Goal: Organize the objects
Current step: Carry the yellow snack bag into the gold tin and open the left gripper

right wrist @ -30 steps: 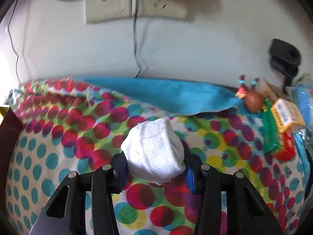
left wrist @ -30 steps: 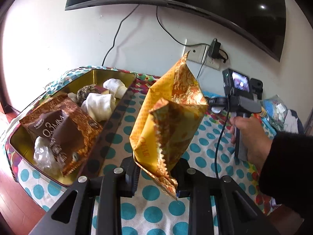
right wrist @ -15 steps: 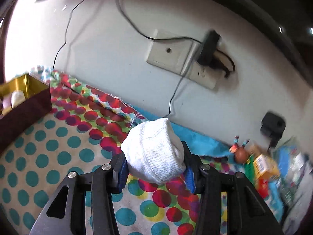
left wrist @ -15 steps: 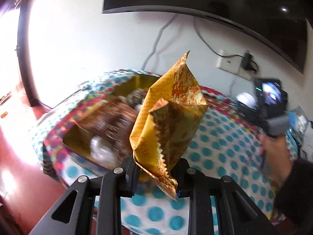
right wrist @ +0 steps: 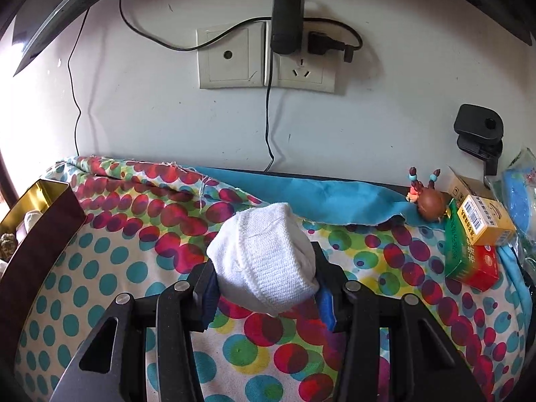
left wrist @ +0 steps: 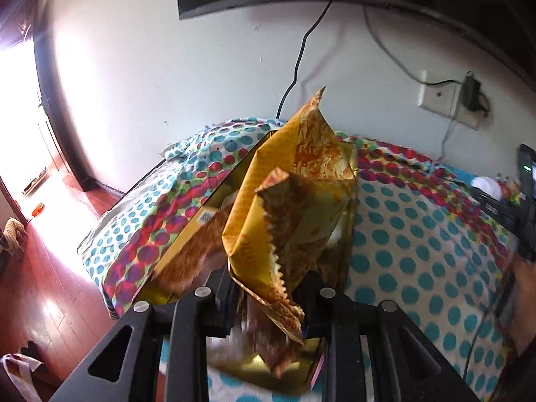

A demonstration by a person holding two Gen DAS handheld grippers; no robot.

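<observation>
My left gripper [left wrist: 269, 296] is shut on a crumpled yellow snack wrapper [left wrist: 294, 207], which stands up between the fingers. It hangs over the gold tin tray [left wrist: 214, 197], where a brown snack bag [left wrist: 187, 261] lies blurred. My right gripper [right wrist: 266, 293] is shut on a rolled white sock [right wrist: 264, 258], held above the polka-dot cloth [right wrist: 100, 268]. The tray's dark outer wall [right wrist: 40, 244] shows at the left edge of the right wrist view. The other hand-held gripper [left wrist: 522, 207] appears at the far right of the left wrist view.
Small boxes [right wrist: 475, 248] and a brown figurine [right wrist: 430, 202] crowd the table's right end by the wall. A wall socket [right wrist: 264, 57] with plugs and hanging cables sits above. A wooden floor [left wrist: 43, 268] lies beyond the table's left edge.
The left gripper has swung left with the wrapper and now hangs over the tray instead of beside it. The right gripper has turned with the sock, and the tray's corner has come into its view.
</observation>
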